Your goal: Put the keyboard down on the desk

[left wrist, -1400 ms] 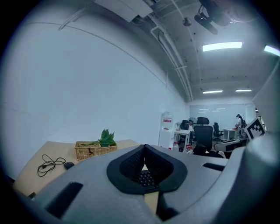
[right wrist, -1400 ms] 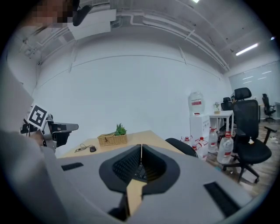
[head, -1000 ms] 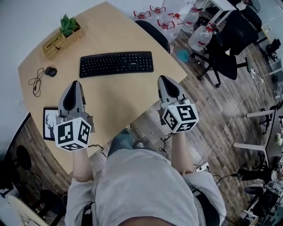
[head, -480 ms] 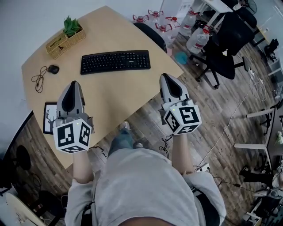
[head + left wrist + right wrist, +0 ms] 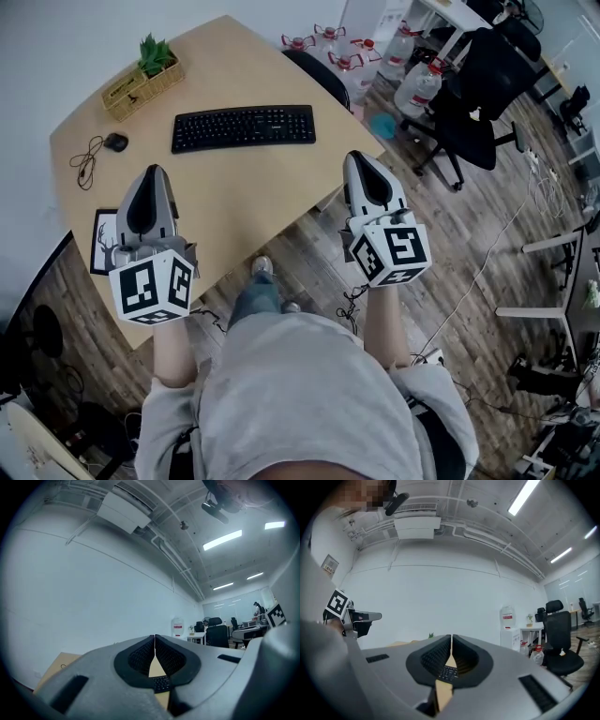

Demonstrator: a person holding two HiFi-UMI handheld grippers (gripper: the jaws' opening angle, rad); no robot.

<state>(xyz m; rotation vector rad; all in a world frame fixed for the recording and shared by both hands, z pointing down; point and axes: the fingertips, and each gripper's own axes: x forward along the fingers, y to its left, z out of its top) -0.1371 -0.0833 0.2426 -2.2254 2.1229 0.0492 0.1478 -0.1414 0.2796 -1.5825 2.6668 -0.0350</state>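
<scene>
The black keyboard (image 5: 242, 127) lies flat on the wooden desk (image 5: 234, 202), at its far middle, with nothing touching it. My left gripper (image 5: 151, 173) hovers over the desk's near left part, shut and empty, well short of the keyboard. Over the desk's near right edge, my right gripper (image 5: 357, 157) is also shut and empty. In the left gripper view the jaws (image 5: 154, 637) meet, and a bit of the keyboard (image 5: 162, 684) shows below them. The right gripper view shows its jaws (image 5: 451, 638) closed, with the keyboard (image 5: 449, 672) below.
A woven basket with a green plant (image 5: 142, 75) stands at the desk's far left corner. A black mouse (image 5: 115, 142) and a coiled cable (image 5: 84, 161) lie left of the keyboard. A framed picture (image 5: 100, 242) lies beside my left gripper. Office chairs (image 5: 478, 94) and water bottles (image 5: 412, 56) stand to the right.
Both grippers have drawn back a little from the keyboard, which now shows farther up the head view. Both stay shut and empty.
</scene>
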